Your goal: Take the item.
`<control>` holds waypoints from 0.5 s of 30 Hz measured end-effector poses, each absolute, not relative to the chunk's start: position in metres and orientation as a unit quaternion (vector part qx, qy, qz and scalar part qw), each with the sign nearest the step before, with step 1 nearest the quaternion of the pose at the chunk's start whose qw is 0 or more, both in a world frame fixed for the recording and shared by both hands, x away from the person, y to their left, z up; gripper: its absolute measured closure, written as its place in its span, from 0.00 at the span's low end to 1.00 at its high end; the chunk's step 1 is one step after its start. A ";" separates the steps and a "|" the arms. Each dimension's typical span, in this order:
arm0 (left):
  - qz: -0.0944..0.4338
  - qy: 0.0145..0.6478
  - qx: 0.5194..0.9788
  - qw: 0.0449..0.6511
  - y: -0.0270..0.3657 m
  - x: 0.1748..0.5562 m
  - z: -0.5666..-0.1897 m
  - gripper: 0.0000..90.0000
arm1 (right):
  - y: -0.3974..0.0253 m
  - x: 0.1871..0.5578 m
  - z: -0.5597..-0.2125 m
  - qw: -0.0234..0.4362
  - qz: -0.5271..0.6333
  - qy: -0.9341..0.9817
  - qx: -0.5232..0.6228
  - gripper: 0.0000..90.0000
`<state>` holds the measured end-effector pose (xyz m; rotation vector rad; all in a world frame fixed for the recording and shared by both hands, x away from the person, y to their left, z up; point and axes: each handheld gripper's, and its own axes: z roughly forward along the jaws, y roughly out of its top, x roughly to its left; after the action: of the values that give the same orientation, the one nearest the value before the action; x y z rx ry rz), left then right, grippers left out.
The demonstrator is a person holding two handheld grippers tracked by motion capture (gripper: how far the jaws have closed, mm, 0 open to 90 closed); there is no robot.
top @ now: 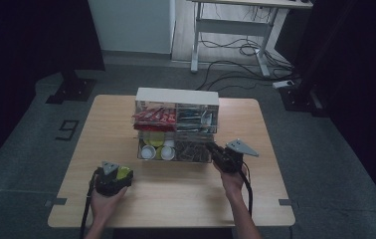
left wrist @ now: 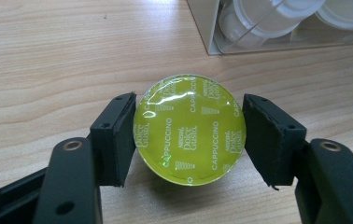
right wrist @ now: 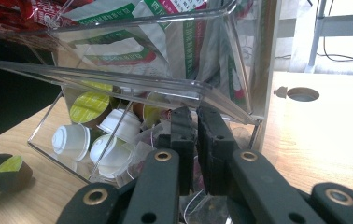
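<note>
Capsule (left wrist: 189, 129): round, lime-green foil lid printed "CAPPUCCINO" and "Dolce Gusto"; lid faces up, lightly creased.
Capsule place: on the wooden table (top: 186, 199), near its front left, clamped at 2 opposite sides.
Organizer (top: 176, 130): clear, 2-tier, at table centre; white and green-lidded capsules (right wrist: 88, 135) below, sachets above.

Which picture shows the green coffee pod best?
The left gripper view: the green coffee pod sits big between the left claw, its lid's words readable. The high view shows a tiny yellow-green spot; the right gripper view shows its edge, far left.
</note>
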<state>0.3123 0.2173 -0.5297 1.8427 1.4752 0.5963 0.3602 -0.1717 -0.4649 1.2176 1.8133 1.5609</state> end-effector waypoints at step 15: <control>0.240 0.545 0.695 0.402 0.223 0.294 -0.503 0.29 | -0.172 0.359 -0.464 0.227 0.567 0.658 0.441 0.93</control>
<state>0.2944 0.2230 -0.5030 1.7577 1.3779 0.6062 0.3593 -0.1719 -0.4644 1.2141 1.8135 1.5618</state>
